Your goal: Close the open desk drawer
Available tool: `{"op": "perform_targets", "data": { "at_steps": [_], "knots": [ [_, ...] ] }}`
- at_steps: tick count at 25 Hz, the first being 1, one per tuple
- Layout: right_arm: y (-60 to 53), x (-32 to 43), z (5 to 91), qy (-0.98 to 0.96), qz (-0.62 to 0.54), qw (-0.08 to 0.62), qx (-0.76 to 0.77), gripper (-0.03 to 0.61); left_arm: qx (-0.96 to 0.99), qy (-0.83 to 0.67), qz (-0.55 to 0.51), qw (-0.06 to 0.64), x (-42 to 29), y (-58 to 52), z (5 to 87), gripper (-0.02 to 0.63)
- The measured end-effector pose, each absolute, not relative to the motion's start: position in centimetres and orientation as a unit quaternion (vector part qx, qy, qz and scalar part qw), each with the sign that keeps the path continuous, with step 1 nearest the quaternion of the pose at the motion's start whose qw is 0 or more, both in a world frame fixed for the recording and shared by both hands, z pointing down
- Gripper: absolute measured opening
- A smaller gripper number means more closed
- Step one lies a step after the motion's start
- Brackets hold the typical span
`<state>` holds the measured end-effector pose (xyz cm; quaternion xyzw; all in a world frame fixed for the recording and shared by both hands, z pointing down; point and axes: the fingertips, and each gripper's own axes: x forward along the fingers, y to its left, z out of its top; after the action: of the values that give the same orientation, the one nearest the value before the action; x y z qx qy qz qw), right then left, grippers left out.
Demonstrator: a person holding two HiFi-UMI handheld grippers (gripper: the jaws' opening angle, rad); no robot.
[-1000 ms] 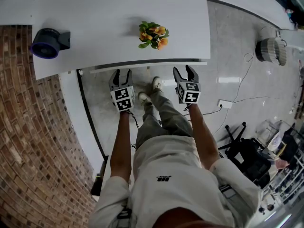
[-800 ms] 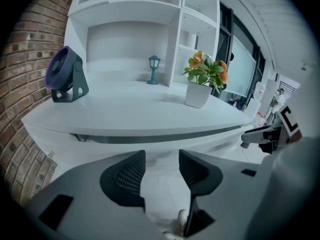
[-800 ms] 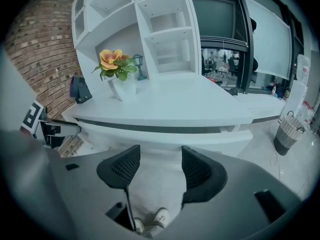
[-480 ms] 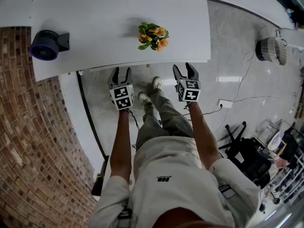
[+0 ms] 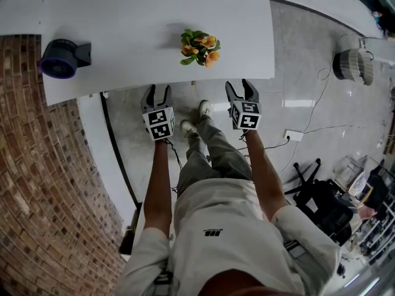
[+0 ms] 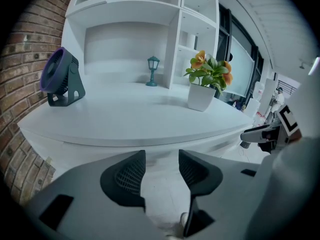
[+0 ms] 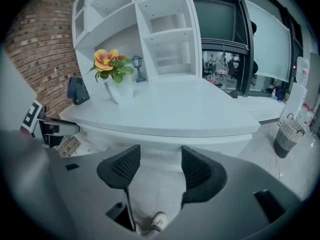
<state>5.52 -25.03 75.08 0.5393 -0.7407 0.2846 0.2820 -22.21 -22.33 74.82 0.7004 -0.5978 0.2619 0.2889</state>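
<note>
A: Where is the drawer [image 7: 160, 151]?

B: It is tucked under the front edge of the worktop [image 5: 123, 36]. In the head view nothing juts out past that edge, so it looks fully in, or very nearly.

A: And the person's tools?

B: The left tool [image 5: 157, 90] and the right tool [image 5: 239, 86] hover side by side just in front of that edge. Each has its jaws apart with nothing between them. Whether either one touches the drawer front cannot be told.

A: So how should the person do this step well?

B: Probably by making sure the drawer is flush. Both tools should press squarely on the panel below the worktop's edge, spaced evenly so the drawer does not skew. The last push should be gentle, since a jolt could shake the potted plant [image 5: 199, 46] standing on the worktop near that edge. The jaw tips should stay under the worktop's lip so they do not catch on it.
</note>
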Motion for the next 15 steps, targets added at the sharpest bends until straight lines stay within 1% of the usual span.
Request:
{"op": "perform_targets", "data": {
  "at_steps": [11, 15],
  "knots": [
    [-24.9, 5.4, 74.9, -0.744, 0.277, 0.281, 0.539, 0.258, 0.707, -0.594, 0.259, 0.283, -21.9, -21.6, 74.0, 0.222],
    [-24.4, 5.1, 74.0, -0.747, 0.26, 0.295, 0.536, 0.258, 0.713, -0.592, 0.25, 0.28, -21.4, -20.7, 72.7, 0.222]
  ]
}}
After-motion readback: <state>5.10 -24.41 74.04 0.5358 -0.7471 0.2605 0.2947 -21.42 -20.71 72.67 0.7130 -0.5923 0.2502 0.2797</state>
